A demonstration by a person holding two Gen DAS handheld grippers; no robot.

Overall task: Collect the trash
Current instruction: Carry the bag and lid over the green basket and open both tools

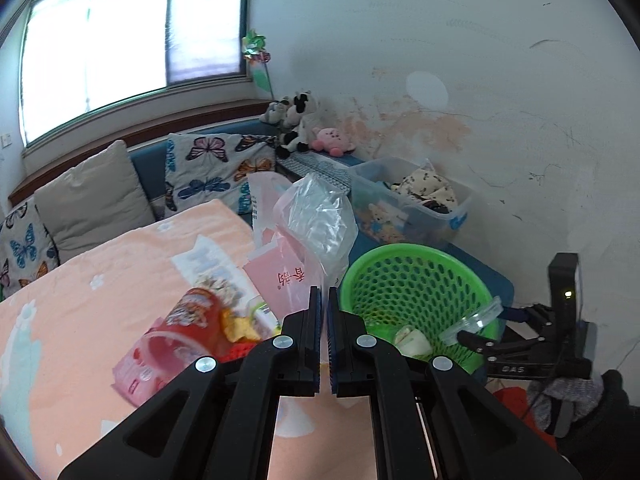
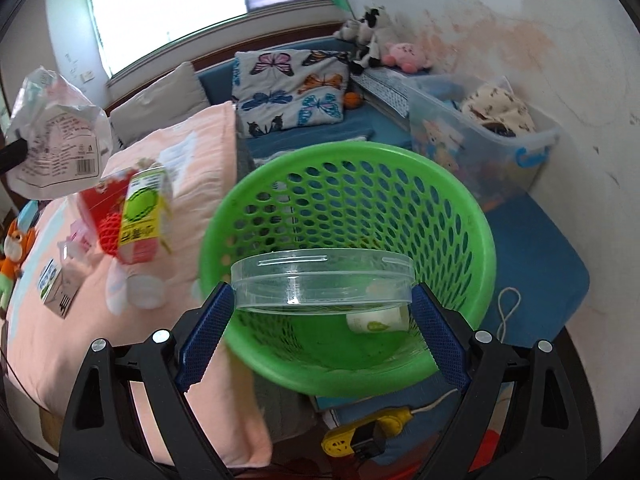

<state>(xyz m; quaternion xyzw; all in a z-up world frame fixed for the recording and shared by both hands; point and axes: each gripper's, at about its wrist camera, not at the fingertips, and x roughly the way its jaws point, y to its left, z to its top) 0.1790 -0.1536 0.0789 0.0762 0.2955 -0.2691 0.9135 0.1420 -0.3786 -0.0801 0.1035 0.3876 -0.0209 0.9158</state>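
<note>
Two grippers, both gripping trash beside your green basket (image 2: 476, 216).
Your right gripper (image 2: 322, 296) clamps the clear plastic lid (image 2: 320, 276) flat, its width spanning the fingers, above the basket mouth; your left gripper (image 1: 324, 300) pinches a crumpled plastic bag (image 1: 316, 216) standing upward.

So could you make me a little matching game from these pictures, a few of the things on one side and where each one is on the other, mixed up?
Things:
1. clear round lid
2. plastic bags
3. small white cup
4. red snack bag

Places:
A. lying at the bottom of the green basket
B. lying on the peach blanket
C. pinched in the left gripper
D. between the fingers of the right gripper, over the basket

Pairs: 1-D, 2-C, 3-A, 4-B
</note>
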